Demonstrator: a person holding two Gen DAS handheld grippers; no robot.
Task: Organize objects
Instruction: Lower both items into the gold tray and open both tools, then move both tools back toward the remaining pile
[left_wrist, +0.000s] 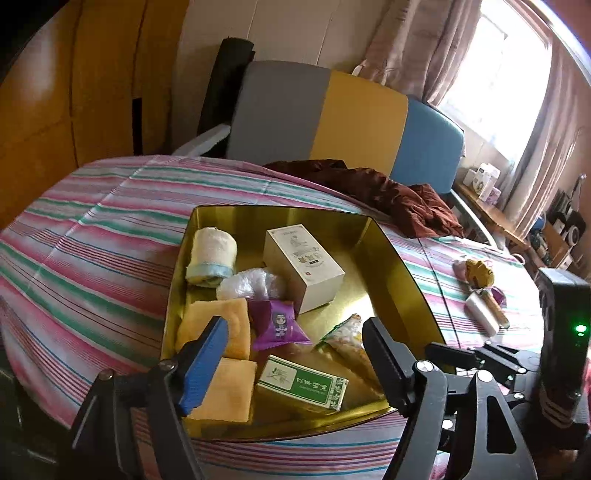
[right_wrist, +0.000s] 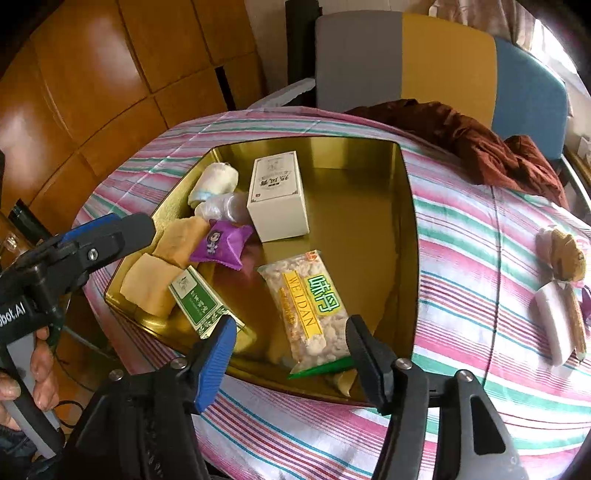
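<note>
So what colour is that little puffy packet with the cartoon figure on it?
Purple packet, with a small cartoon figure printed on the front. It shows best in the left wrist view.

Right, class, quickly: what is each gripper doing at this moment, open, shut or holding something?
Left gripper: open, holding nothing, above the gold tray.
Right gripper: open, holding nothing; the snack bag lies loose in the tray.

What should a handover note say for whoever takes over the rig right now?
Left gripper: open, empty, over the gold tray's near-left items.
Right gripper: open, around the snack bag lying in the tray, pads not pressing.
In the tray: rolled towel, white box, purple packet, green box, yellow cloths, plastic wrap.
Left on the bedspread: small plush toy and white roll, right of the tray.
</note>
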